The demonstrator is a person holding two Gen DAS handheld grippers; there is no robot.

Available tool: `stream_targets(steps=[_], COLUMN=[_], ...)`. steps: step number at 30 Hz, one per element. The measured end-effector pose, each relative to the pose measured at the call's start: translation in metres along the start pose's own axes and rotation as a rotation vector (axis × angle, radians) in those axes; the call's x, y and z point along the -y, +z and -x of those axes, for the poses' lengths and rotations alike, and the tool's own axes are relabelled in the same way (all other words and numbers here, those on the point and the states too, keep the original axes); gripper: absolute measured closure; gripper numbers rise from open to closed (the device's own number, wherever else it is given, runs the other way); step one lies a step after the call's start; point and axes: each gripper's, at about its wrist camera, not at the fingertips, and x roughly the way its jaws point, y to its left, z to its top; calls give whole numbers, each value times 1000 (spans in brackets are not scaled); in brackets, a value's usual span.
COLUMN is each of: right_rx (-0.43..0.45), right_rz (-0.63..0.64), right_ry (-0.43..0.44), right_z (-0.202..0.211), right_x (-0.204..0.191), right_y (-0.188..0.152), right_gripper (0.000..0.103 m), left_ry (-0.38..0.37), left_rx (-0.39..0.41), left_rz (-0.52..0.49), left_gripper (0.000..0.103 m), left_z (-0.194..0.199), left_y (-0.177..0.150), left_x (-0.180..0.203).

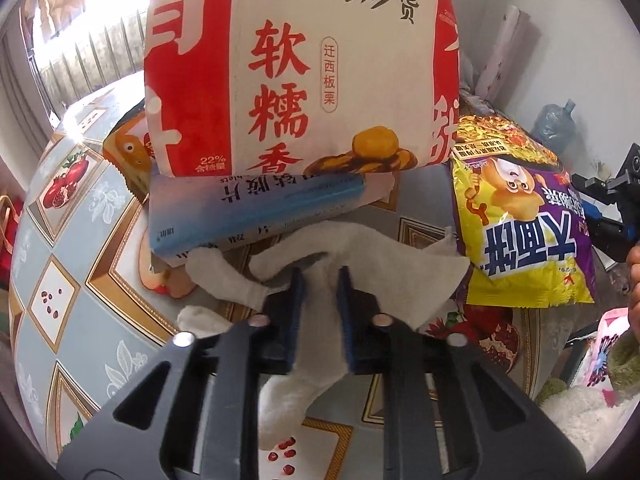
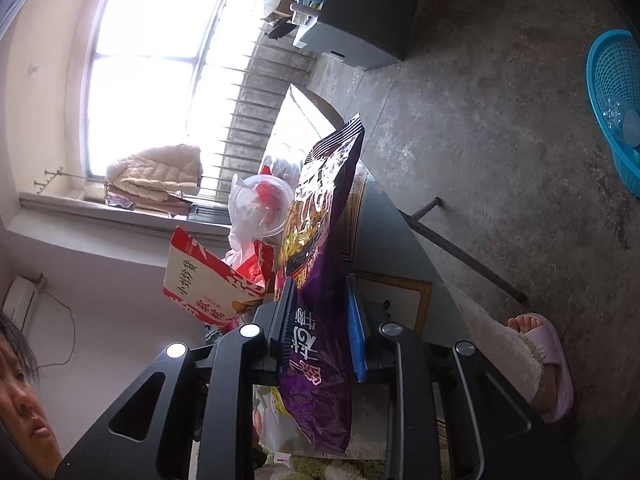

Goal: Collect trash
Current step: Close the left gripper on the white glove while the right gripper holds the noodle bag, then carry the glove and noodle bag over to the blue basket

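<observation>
The crumpled white tissue (image 1: pixel 320 264) is lying on the bench (image 1: pixel 80 240), directly between the fingers of the left gripper (image 1: pixel 320 296), which are pinching its middle fold while its loose ends are trailing out to either side and back under the gripper body. Its long axis is running roughly across the line of the fingers. Just beyond the tissue, a blue box (image 1: pixel 248 208) is resting flat, and a red-and-cream chestnut bag (image 1: pixel 300 72) is standing upright behind it. To the right, the purple-and-yellow snack bag (image 1: pixel 520 220) is being held by the right gripper (image 2: pixel 320 320); in the right wrist view, the fingers are closing on the bag's lower half, with its long axis running straight ahead along the fingers. A clear plastic cup (image 2: pixel 260 208) is sitting farther back. A blue basket (image 2: pixel 616 108) is standing on the floor, well apart from the bench; judged from its position, the right gripper is the nearer one for a drop there.
</observation>
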Motion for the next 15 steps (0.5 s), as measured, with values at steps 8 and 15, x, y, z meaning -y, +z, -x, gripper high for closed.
stream_targets(steps=[8, 15], right_rx=[23, 59], right_rz=[52, 80], right_ry=[26, 95], right_z=[7, 25], right_x=[-12, -26], right_y=[0, -2], right_gripper=[93, 98], left_ry=[-13, -83], left_rx=[70, 167], left_rz=[-53, -69], left_gripper=[102, 102], left_z=[31, 73], left_y=[2, 6], left_x=[11, 18])
